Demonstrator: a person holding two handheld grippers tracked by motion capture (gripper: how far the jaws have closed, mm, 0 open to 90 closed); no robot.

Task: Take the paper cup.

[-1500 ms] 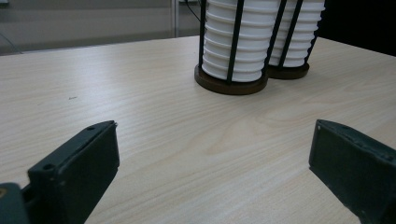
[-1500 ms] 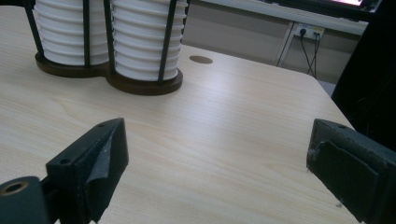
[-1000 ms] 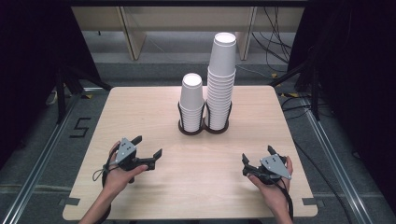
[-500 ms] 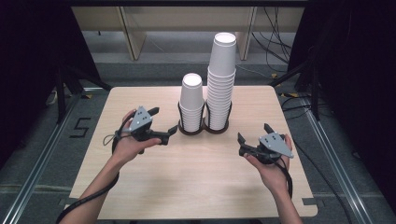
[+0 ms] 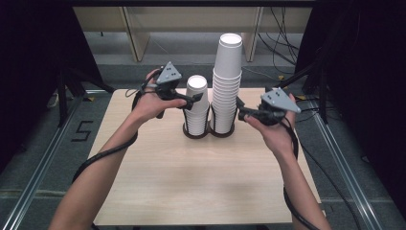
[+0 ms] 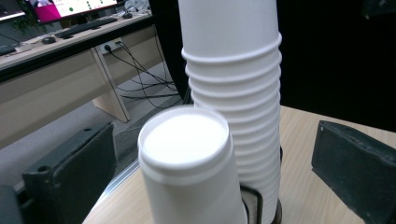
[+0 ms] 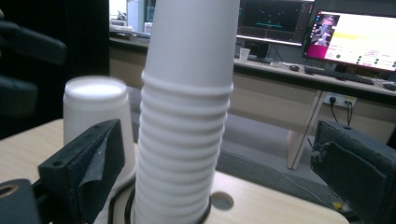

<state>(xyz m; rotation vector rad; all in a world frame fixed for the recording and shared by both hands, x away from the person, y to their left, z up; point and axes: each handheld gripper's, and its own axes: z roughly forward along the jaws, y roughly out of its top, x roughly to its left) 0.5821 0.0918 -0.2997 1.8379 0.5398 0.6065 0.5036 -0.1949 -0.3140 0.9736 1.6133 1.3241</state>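
2 stacks of upside-down white paper cups are standing in a black wire holder (image 5: pixel 209 133) at the upper middle of the table (image 5: pixel 201 177): a short stack (image 5: pixel 197 105) on the left, a tall stack (image 5: pixel 227 81) on the right. The left gripper (image 5: pixel 194 99) is spreading around the short stack's top; the right gripper (image 5: pixel 242 112) is spreading beside the tall stack.

The high view looks forward and down from above the person's side of the worktop (image 5: pixel 201 177), covering its whole surface. The left gripper view sits close to the short cup stack (image 6: pixel 187 163), facing past it to the tall cup stack (image 6: pixel 233 93). The right gripper view faces the tall stack close up. All three views share both stacks.
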